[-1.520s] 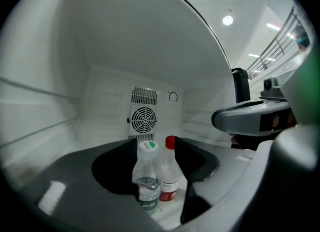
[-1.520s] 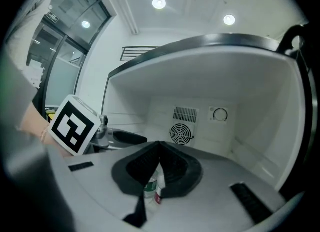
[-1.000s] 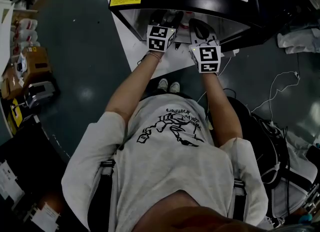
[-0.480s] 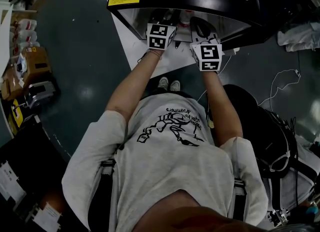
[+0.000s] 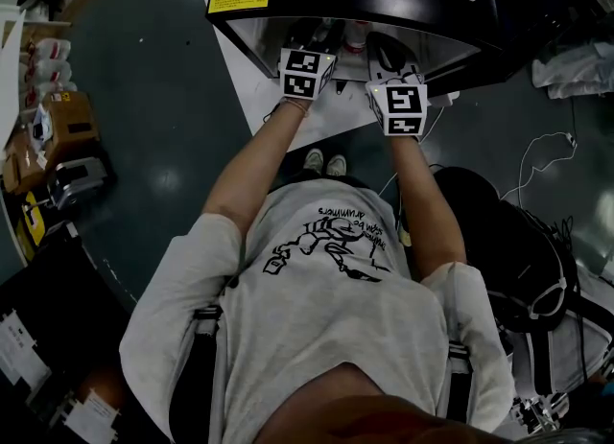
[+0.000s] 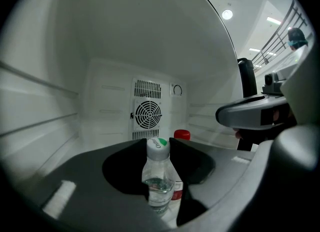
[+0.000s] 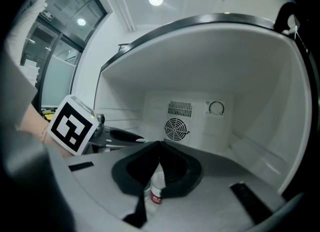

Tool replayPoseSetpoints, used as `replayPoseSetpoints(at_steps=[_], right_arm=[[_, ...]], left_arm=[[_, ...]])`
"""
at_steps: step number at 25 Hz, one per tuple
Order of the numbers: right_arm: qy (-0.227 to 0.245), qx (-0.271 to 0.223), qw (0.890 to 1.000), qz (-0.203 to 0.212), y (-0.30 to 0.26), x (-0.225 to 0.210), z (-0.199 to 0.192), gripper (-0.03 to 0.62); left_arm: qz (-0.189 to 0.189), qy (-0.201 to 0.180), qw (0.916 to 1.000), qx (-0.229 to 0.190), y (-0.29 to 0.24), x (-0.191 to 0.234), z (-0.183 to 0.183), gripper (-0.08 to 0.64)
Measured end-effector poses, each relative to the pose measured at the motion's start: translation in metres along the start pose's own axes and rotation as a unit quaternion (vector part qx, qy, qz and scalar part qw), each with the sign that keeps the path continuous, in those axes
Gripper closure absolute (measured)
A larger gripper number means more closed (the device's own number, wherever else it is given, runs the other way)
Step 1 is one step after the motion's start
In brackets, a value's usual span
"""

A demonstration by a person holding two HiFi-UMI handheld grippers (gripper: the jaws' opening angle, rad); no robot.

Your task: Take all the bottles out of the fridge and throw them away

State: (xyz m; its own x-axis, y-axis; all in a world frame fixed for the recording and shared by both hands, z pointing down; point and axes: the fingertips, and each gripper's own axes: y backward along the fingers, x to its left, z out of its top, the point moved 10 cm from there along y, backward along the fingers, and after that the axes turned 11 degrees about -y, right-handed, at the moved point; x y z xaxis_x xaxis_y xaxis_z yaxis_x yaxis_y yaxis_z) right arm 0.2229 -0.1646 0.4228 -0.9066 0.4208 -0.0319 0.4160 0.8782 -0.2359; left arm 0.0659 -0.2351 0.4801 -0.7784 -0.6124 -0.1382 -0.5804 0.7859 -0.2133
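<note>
Left gripper view: bottle (image 6: 159,175) in fridge (image 6: 95,50)

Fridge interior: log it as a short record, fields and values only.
fridge: open, white inside, fan on back wall
bottle: clear, white cap, upright, between the left jaws
left gripper: jaws have just been closing, pads appear to press the bottle
red-cap bottle: upright, behind the bottle
right gripper: shut, empty
</note>
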Motion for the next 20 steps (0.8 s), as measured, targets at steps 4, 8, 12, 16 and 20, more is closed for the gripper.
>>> replayPoseSetpoints(at_steps=[4,8,12,16,20], right_arm=[[0.000,-0.002,1.000,0.000,0.000,0.000,0.001,0.583],[0.001,-0.002,1.000,0.001,0.000,0.001,0.000,0.583],[0.002,-0.007,1.000,0.003,0.001,0.000,0.003,0.583],[-0.001,-0.007,1.000,0.002,0.003,-0.002,0.006,0.584],[-0.005,-0.009,1.000,0.005,0.005,-0.002,0.008,0.584]], left_arm=[[-0.001,-0.001,1.0000,-0.003,0.005,0.001,0.003,0.413],[-0.006,-0.006,0.9999,-0.010,0.011,0.000,0.006,0.413],[-0.012,-0.015,0.9997,-0.017,0.017,-0.003,0.012,0.413],[-0.016,-0.019,0.9994,-0.023,0.024,-0.006,0.020,0.413],[-0.027,-0.025,0.9988,-0.031,0.032,-0.011,0.029,0.413]])
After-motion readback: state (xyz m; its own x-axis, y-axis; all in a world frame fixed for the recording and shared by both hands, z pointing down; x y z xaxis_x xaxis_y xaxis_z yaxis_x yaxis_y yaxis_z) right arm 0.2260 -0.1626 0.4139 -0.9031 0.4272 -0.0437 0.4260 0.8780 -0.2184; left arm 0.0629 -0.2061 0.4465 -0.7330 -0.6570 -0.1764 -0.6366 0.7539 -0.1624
